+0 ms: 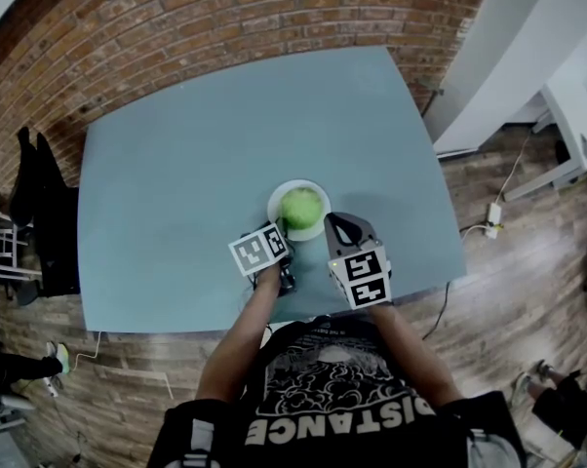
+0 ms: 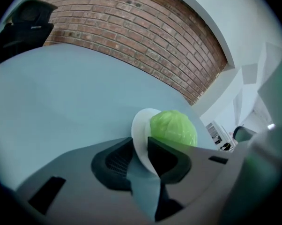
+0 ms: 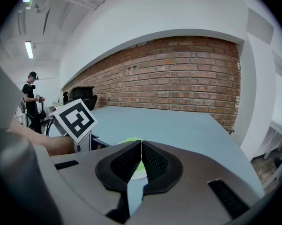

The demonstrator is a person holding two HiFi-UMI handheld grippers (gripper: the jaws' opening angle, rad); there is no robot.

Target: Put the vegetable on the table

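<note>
A round green cabbage (image 1: 301, 206) sits on a small white plate (image 1: 285, 196) near the front of the blue-grey table (image 1: 176, 183). My left gripper (image 1: 279, 232) is at the plate's front-left rim. In the left gripper view the left gripper (image 2: 140, 149) is shut on the plate (image 2: 140, 125), with the cabbage (image 2: 174, 128) just beyond the jaws. My right gripper (image 1: 340, 224) hovers just right of the plate. In the right gripper view the right gripper (image 3: 141, 146) is shut with nothing between its pads; a sliver of cabbage (image 3: 127, 140) peeks over the jaws.
A brick wall (image 1: 225, 18) runs behind the table. A black chair (image 1: 35, 193) stands off the left edge. A white desk (image 1: 567, 96) and a power strip (image 1: 493, 214) are to the right. A person (image 3: 32, 97) stands far off at left.
</note>
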